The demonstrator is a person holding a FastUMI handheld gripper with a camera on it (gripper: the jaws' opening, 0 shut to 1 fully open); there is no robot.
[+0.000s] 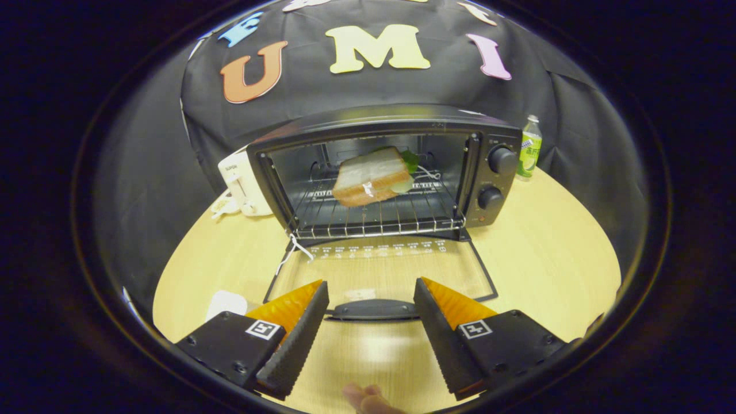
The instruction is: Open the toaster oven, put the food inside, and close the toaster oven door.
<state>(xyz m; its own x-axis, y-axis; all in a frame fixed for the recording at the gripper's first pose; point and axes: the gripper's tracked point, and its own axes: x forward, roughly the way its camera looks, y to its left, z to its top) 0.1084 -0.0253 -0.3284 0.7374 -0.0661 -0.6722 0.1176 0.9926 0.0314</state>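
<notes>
A black toaster oven [385, 167] stands on the round wooden table [546, 253] with its glass door [379, 270] folded down flat toward me. A sandwich [371, 177] with white bread and a green leaf lies on the wire rack [379, 215] inside. The door's dark handle [372, 309] lies between my two fingers, at their tips. My gripper [371, 293] is open, its fingers wide apart, with nothing pressed between them.
A white appliance [244, 184] stands left of the oven. A small bottle with a green label [530, 148] stands to its right. A white flat object [225, 303] lies by the left finger. Fingertips of a hand [368, 398] show below the gripper.
</notes>
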